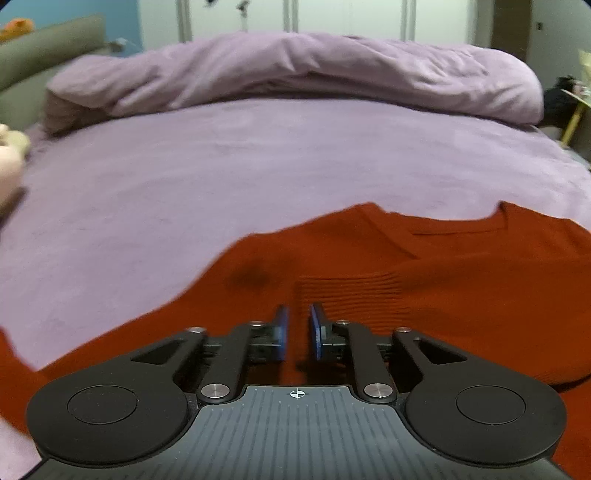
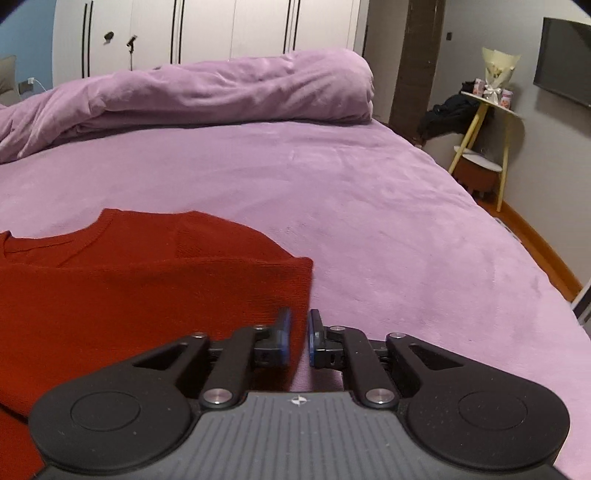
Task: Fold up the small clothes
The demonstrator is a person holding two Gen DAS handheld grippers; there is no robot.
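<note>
Your work surface is the bed (image 2: 369,206), covered in a lilac plush sheet, with the matching duvet (image 1: 295,70) bunched along the far side, which leaves the near half free for folding. A white wardrobe (image 2: 207,33) stands behind it, and a small round side table (image 2: 491,107) stands off to your right.

The red knitted sweater (image 1: 332,251) lies flat on the near part of the sheet, neckline toward the duvet. One sleeve looks already folded across the chest, its ribbed cuff (image 1: 347,295) resting just ahead of your left tool. In the right wrist view the sweater's side edge (image 2: 306,280) runs straight, so that side seems tucked in as well; I judge you are partway through, with the lengthwise fold yet to come.

Your left gripper (image 1: 297,332) hovers low over the sweater body near the cuff, its blue pads (image 1: 282,332) slightly parted with nothing between them. Your right gripper (image 2: 298,338) sits at the sweater's right edge, straddling the line where knit meets sheet, pads likewise a little apart and holding nothing. That placement suits pinching the hem corners next.
</note>
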